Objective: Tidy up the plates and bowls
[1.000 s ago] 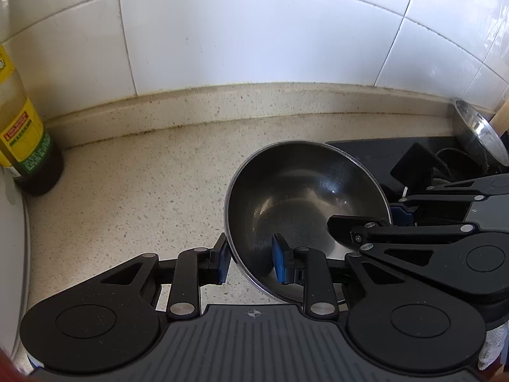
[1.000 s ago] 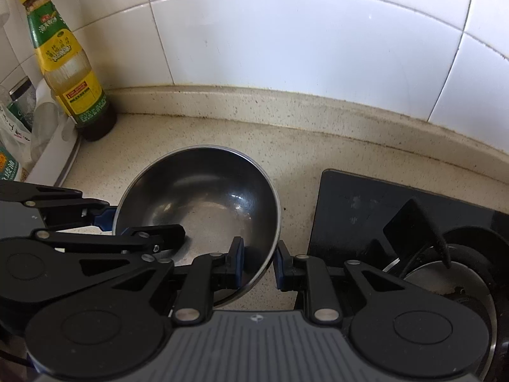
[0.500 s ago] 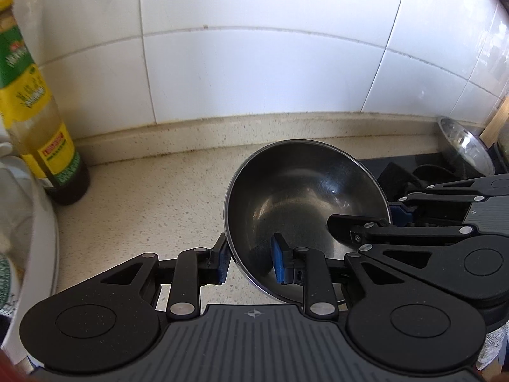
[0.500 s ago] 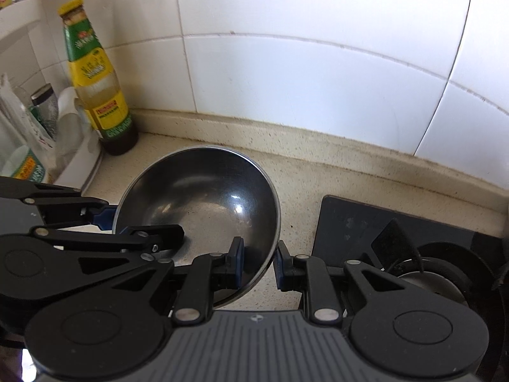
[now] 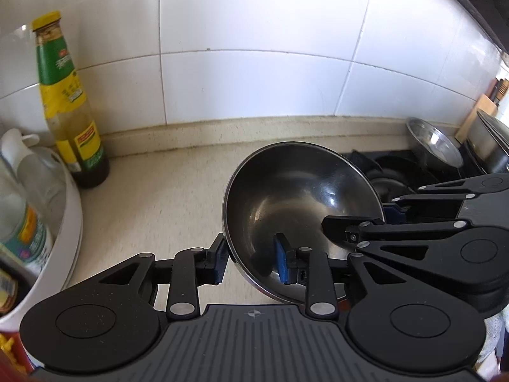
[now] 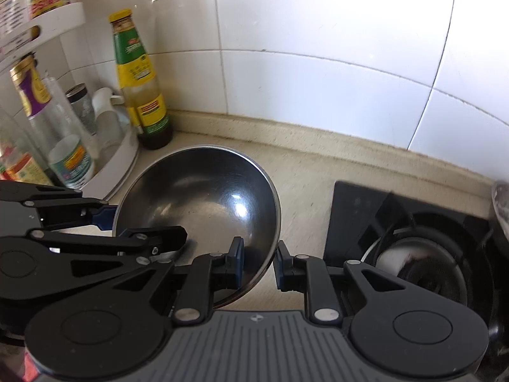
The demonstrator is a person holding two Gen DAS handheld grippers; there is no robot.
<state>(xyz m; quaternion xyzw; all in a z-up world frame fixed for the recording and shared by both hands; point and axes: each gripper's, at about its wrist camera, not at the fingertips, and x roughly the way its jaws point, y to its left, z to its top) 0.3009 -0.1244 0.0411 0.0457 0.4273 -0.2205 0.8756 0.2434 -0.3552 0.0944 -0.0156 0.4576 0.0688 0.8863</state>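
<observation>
A steel bowl [image 5: 302, 197] [image 6: 203, 200] hangs tilted above the speckled counter [image 5: 152, 197], held by both grippers. My left gripper [image 5: 249, 261] [image 6: 143, 222] clamps the bowl's left rim, one blue pad inside and one outside. Its jaws are opening slightly, with the pads still on the rim. My right gripper [image 6: 258, 262] [image 5: 362, 216] is shut on the opposite rim in the same way. A second steel bowl [image 5: 435, 146] leans at the back right beyond the stove.
A yellow-green sauce bottle [image 5: 68, 105] [image 6: 140, 79] stands by the tiled wall. A white rack [image 5: 70, 210] [image 6: 121, 162] with several bottles and jars fills the left. The black gas stove [image 6: 413, 248] [image 5: 397, 172] lies right, with a dark pot [image 5: 490, 146] behind it.
Both grippers have risen together with the bowl and pulled back from the wall. More of the bottle, the rack and the stove has come into view.
</observation>
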